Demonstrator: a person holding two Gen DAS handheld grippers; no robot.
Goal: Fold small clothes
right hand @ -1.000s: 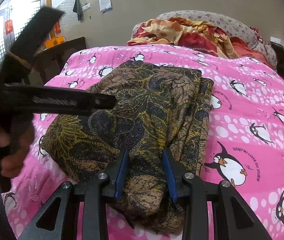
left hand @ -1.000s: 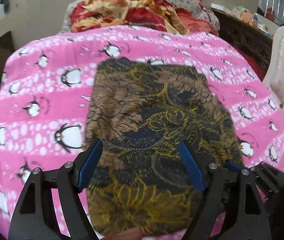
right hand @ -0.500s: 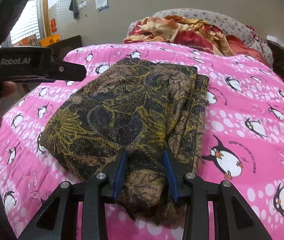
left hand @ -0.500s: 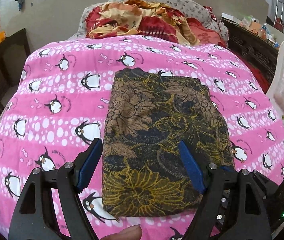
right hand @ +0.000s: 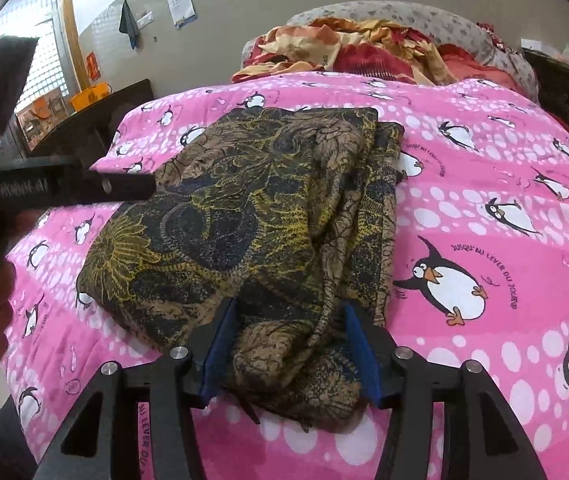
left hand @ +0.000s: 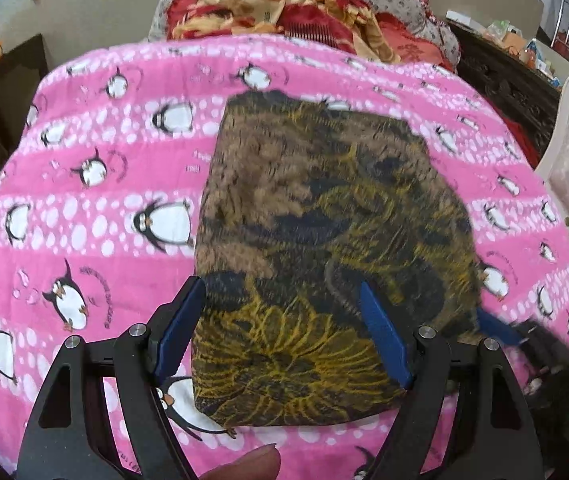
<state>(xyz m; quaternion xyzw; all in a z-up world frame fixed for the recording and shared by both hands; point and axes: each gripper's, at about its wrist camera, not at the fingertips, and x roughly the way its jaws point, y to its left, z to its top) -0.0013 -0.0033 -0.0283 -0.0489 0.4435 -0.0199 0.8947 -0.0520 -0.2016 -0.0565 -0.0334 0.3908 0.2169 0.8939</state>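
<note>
A folded brown, black and yellow patterned garment [left hand: 324, 248] lies flat on the pink penguin-print bedspread [left hand: 96, 200], with a heap of red and orange bedding [left hand: 284, 4] against the far wall. The left gripper [left hand: 282, 312] hangs over the garment's near edge with its blue-padded jaws spread wide, the near left corner of the cloth between them and nothing gripped. The right gripper [right hand: 288, 338] sits at the garment's near right corner, its jaws partly open around the bunched fold there; whether the pads actually press the cloth I cannot tell.
</note>
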